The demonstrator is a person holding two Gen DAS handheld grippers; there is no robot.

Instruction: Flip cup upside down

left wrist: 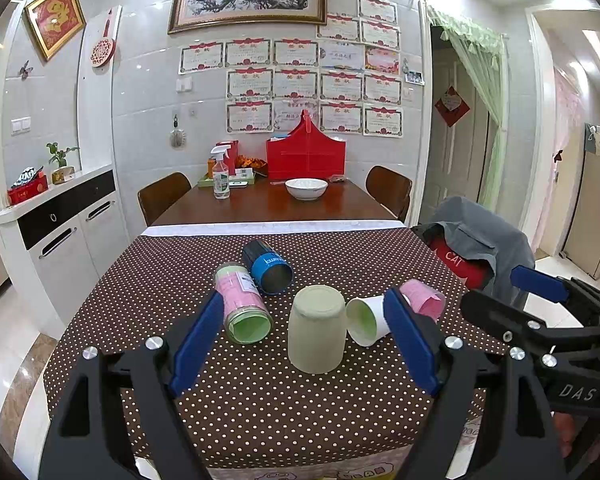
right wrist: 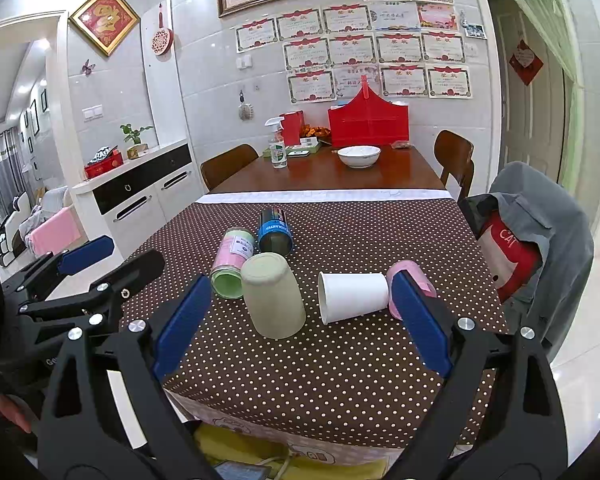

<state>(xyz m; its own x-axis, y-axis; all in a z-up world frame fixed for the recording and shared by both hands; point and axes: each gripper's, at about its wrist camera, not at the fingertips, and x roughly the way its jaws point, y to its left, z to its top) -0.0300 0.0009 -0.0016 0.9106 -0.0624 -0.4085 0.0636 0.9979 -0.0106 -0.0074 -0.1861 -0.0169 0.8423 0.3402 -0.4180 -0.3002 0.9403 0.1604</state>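
A beige cup (left wrist: 318, 328) stands upside down on the dotted brown tablecloth (left wrist: 260, 408); it also shows in the right wrist view (right wrist: 272, 294). A white paper cup (left wrist: 366, 320) (right wrist: 352, 296) lies on its side beside it, with a pink cup (left wrist: 422, 300) (right wrist: 412, 276) on its side behind. A pink-and-green cup (left wrist: 244, 304) (right wrist: 234, 264) and a blue cup (left wrist: 268, 266) (right wrist: 275, 232) also lie on their sides. My left gripper (left wrist: 304, 336) is open and empty, just short of the beige cup. My right gripper (right wrist: 300, 316) is open and empty, facing the beige and white cups.
The wooden table (left wrist: 268, 204) beyond the cloth holds a white bowl (left wrist: 306, 188), a spray bottle (left wrist: 221, 176) and a red box (left wrist: 306, 156). A chair draped with grey clothing (left wrist: 480, 248) stands at the right. A white cabinet (left wrist: 60, 232) stands at the left.
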